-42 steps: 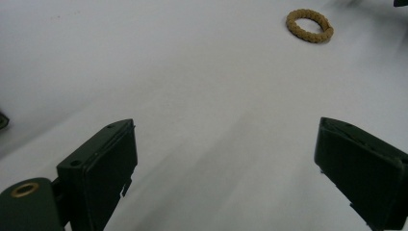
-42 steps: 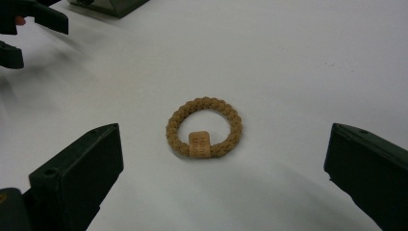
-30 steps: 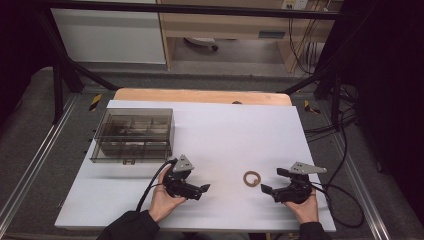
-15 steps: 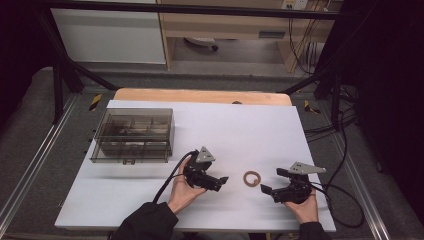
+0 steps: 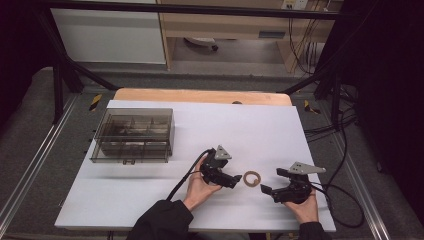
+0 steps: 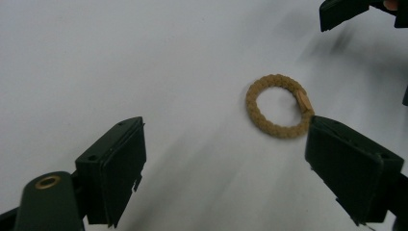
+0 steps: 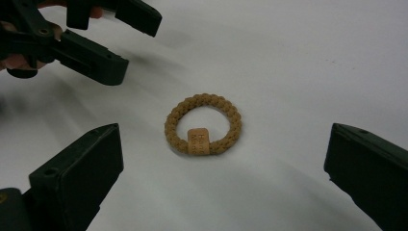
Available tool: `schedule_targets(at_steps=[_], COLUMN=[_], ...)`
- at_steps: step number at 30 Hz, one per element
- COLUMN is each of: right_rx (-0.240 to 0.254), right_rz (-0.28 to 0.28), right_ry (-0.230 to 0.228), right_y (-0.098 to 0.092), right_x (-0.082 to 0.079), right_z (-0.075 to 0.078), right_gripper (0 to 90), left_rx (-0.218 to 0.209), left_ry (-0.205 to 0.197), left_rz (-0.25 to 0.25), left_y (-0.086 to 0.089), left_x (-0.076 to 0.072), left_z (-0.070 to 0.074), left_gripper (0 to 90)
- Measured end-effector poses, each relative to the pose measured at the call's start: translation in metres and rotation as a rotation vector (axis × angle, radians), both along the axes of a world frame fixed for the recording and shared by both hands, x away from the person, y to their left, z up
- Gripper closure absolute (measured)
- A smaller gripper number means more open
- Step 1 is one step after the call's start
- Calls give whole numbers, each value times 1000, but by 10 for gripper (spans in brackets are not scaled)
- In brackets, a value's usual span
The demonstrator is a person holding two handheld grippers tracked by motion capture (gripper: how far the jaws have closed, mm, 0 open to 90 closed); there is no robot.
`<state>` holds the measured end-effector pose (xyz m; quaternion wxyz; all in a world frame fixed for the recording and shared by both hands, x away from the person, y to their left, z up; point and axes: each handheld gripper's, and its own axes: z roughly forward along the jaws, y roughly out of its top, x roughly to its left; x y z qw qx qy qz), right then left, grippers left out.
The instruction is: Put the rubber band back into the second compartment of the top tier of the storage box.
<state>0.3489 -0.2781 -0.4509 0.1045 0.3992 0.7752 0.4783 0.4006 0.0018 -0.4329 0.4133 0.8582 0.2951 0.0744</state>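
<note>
A tan braided hair tie (image 5: 252, 178) with a small tan tag lies flat on the white tabletop (image 5: 240, 130), between the two grippers. My left gripper (image 5: 234, 181) sits just left of it, jaws pointing at it. In the left gripper view the hair tie (image 6: 279, 106) lies just past the right jaw's tip, and the left gripper (image 6: 225, 134) is open; its jaws have just been closing a little with nothing between them. My right gripper (image 5: 273, 182) rests to the tie's right. It stands open (image 7: 223, 144), with the hair tie (image 7: 203, 124) ahead between its wide jaws, untouched.
A smoky clear plastic organiser box (image 5: 132, 135) with compartments stands at the left rear of the table. A wooden strip (image 5: 200, 95) runs along the far edge. Cables (image 5: 345, 200) trail off the right side. Black frame bars surround the table.
My left hand has slid to the right across the table, from well left of the hair tie to right beside it. The right gripper and the tie have stayed put.
</note>
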Motion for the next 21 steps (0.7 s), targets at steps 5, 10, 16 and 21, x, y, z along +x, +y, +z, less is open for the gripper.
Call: schedule_targets(at_steps=[5,10,16,21], right_rx=[-3,-3,-4,-4], right_rz=[2,3,3,3], right_ry=[1,1,1,1], right_y=[0,0,0,0], right_x=[0,0,0,0], right_z=[0,0,0,0], right_gripper=[7,7,7,7], left_rx=[10,28,44,59], left_ry=[6,10,15,19], left_rz=[0,-11,-27,-31], left_y=[-13,-24,-37,-44], left_x=[2,4,5,5], left_z=[-2,-5,-8,-11], left_gripper=[208,290,406,503])
